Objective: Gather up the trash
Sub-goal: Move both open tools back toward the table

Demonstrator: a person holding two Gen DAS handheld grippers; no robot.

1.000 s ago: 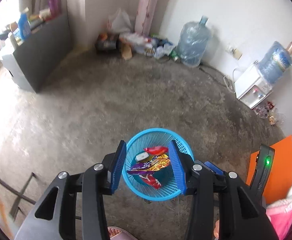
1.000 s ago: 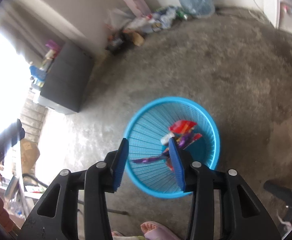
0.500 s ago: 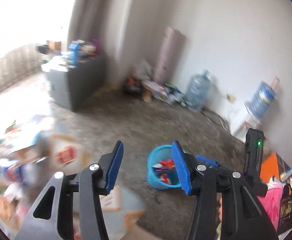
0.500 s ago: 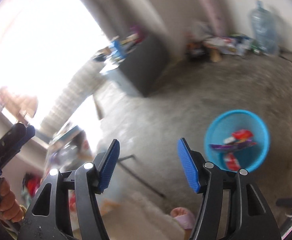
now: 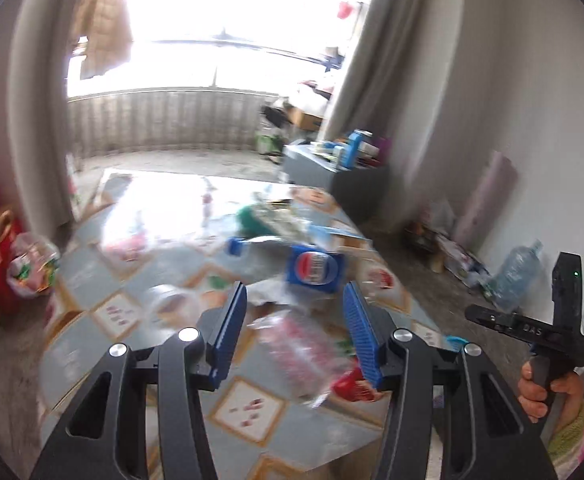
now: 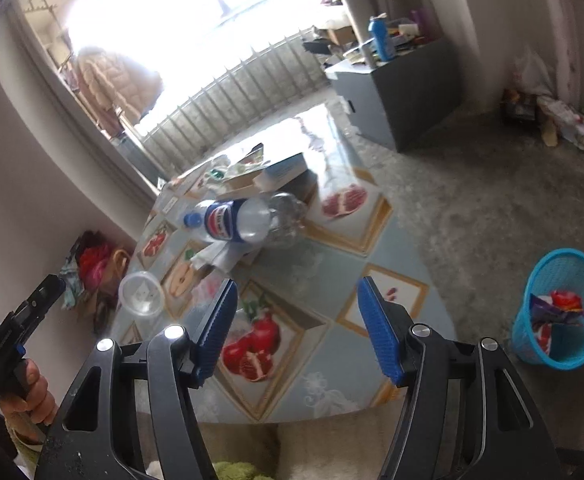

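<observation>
Glossy pomegranate-print cloth covers the table (image 6: 355, 224), which stands on rough concrete floor (image 6: 491, 200). Both claws hang over it spread wide with nothing between the ribbed blue pads: left claw (image 5: 293, 330), right claw (image 6: 295, 326). One clear plastic bottle (image 6: 244, 220) with a blue cap lies on its side mid-table; one clear round cup (image 6: 141, 294) sits at the left edge. Only the right view shows the blue mesh basket (image 6: 563, 344) of wrappers on the floor at right. The left view is blurred.
</observation>
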